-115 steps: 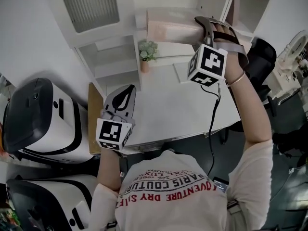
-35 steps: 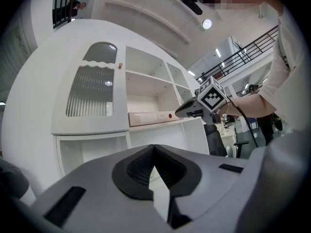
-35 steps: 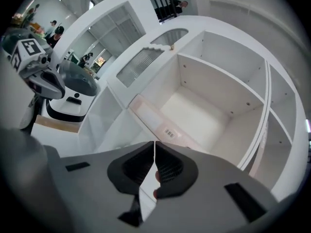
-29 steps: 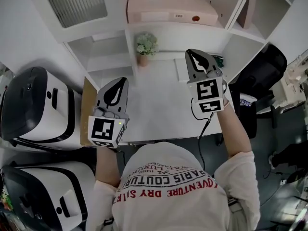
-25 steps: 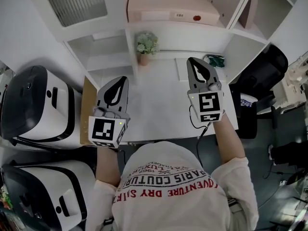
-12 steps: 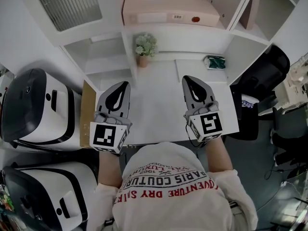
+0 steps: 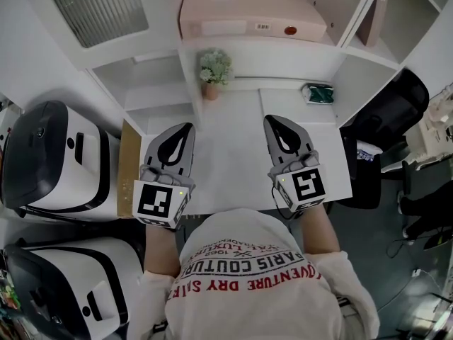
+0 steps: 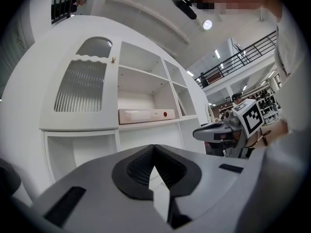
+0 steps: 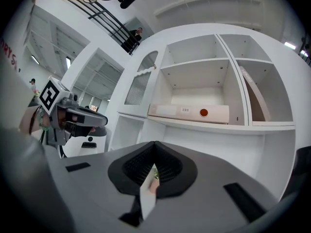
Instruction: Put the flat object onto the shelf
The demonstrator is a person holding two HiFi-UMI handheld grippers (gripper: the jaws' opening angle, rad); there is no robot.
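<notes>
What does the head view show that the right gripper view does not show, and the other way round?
Only the head view shows the two white and black machines at the left, the small green item on the desk, and the black chair. Only the right gripper view shows the railing of an upper level, and the right gripper from close, its jaws together with nothing held. Both views show the pink flat box lying on the shelf, and the left gripper.
</notes>
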